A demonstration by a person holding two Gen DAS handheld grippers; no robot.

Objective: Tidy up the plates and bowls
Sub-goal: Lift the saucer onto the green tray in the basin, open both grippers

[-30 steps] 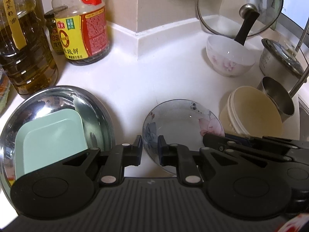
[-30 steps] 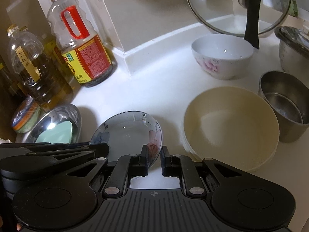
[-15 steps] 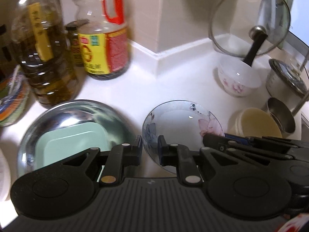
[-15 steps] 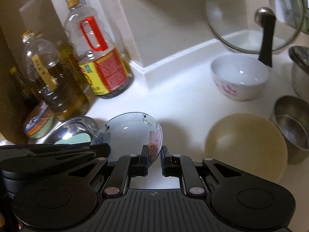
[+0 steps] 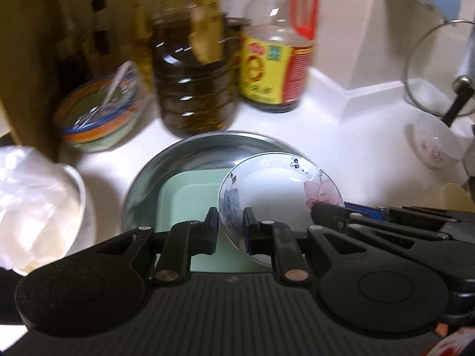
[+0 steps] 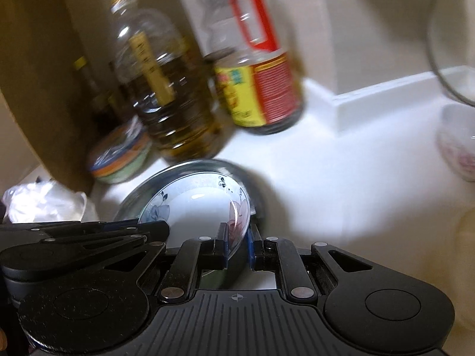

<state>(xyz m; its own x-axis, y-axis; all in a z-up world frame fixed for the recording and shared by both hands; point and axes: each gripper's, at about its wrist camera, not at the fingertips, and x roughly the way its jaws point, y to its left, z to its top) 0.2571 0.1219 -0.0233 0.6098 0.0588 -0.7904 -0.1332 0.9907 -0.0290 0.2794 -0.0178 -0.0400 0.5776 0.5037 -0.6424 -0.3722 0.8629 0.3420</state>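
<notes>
A: What have I got in the left hand-held gripper (image 5: pixel 231 225)?

B: From my seat, its jaws pinch the near-left rim of the round white floral-rimmed plate (image 5: pixel 279 198). The right hand-held gripper (image 6: pixel 237 244) pinches the same plate (image 6: pixel 202 207) on its right rim, so both hold it at once.

A: Which way does the plate face?

B: Hollow side up and tipped a little toward the cameras. It is round, so I see no long axis; the pink flower sits at its right edge, the blue flower at its left.

A: Where is it?

B: Held over the right part of the round stainless-steel basin (image 5: pixel 166 172), partly covering the pale green square dish (image 5: pixel 190 204) that lies inside it. I cannot tell whether the plate touches either.

A: And farther out?

B: On the white desk (image 5: pixel 341 148), behind the basin, stand a clear oil bottle (image 5: pixel 193 83) and a sauce bottle with a yellow-red label (image 5: pixel 276 71). A white flowered bowl (image 5: pixel 433 145) sits well to the right, under a glass pot lid (image 5: pixel 436 68).
</notes>
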